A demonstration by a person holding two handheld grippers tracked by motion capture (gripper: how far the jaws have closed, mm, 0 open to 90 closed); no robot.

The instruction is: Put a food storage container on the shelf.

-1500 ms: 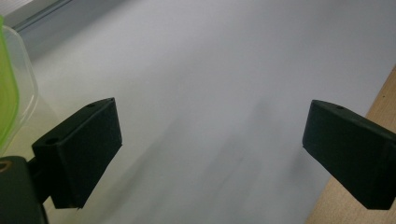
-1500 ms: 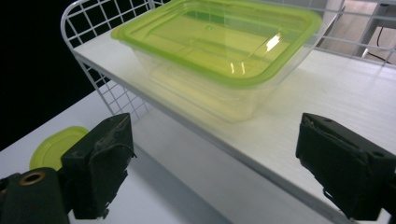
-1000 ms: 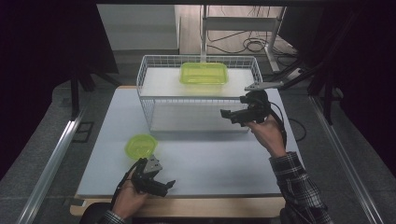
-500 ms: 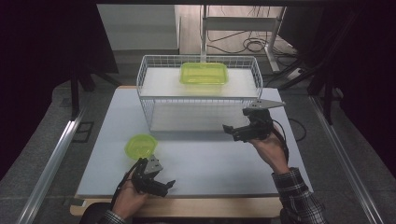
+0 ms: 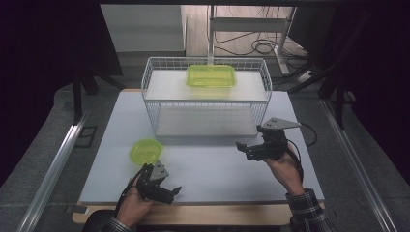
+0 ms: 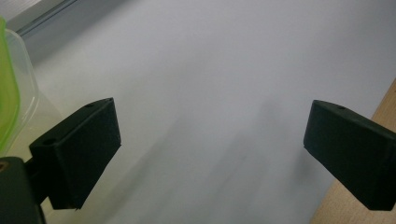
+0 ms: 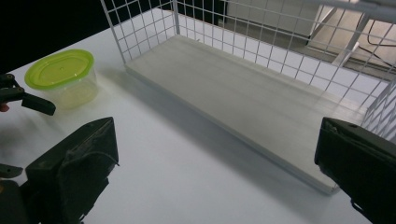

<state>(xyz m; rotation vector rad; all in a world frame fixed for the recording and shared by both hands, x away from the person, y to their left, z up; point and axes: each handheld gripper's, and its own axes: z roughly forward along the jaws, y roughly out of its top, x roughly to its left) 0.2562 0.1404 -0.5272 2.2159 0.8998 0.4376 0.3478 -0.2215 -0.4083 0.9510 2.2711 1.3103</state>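
The wire rack point(image 5: 208, 104) stands far on the table point(image 5: 208, 164). The round lidded tub point(image 5: 145, 151) sits near-left, just beyond my left gripper point(image 5: 167, 192), both claws released. Light, slick plastic, I judge: grip across its walls.

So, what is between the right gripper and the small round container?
Nothing: bare white table between right gripper and small round container, per the right gripper view.

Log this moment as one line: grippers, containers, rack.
left gripper: open, empty, beside small round container | right gripper: open, empty, before wire rack | rectangular green-lidded container: on rack's top shelf
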